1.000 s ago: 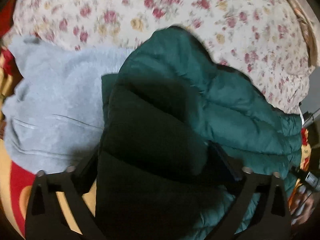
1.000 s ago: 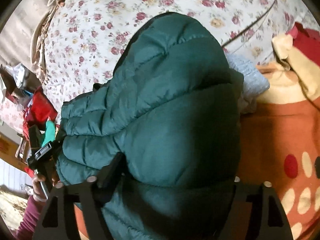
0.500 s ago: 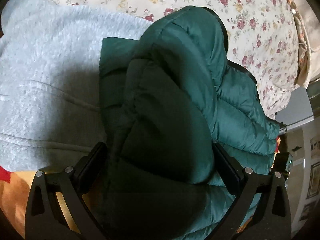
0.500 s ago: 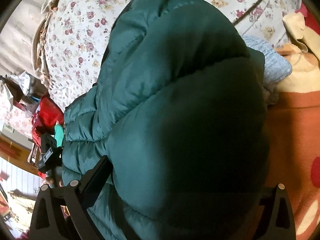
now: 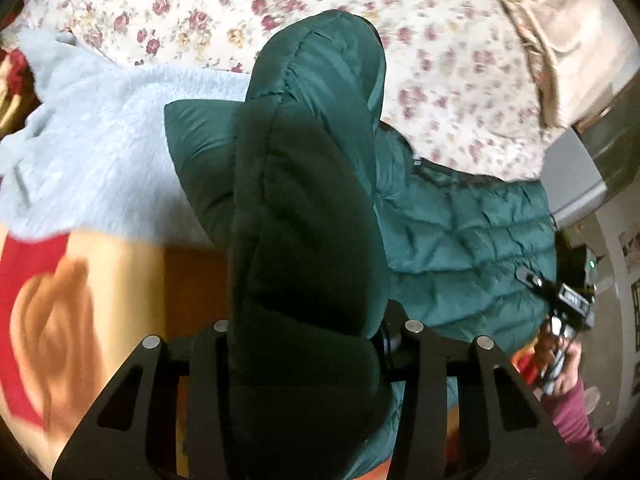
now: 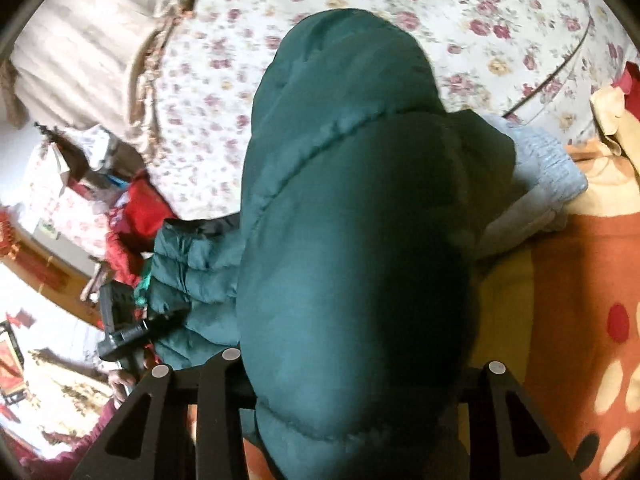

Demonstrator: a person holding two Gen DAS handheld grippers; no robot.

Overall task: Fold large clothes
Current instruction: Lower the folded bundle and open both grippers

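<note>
Both views are blurred toward the edges. The fingertips of both tools are hidden: a thick fold of the green puffer jacket [image 5: 312, 216] bulges up between each pair of arms and covers them.

Left gripper [image 5: 308, 332]: jaws have just been closing; the two arms stand close together with jacket padding bunched tight between them, so it reads as clamped on the jacket.

Right gripper [image 6: 352, 360]: jaws have just been closing likewise; jacket fabric fills the gap between its arms and it reads as clamped on the jacket. The far inner arm is cut off behind the fabric.

Jacket location: on the bed, partly on the floral bedspread [image 5: 440, 60], partly over the grey fleece garment [image 5: 100, 132] and the orange-red patterned blanket [image 6: 580, 280]. Its lower edge runs out of frame.

Counts: one jacket, one grey garment, one floral bedspread, one patterned blanket, two grippers. At the frame edge a hand [image 5: 560, 364] in a maroon sleeve [image 5: 576, 424] holds the other tool, detail unclear.
</note>
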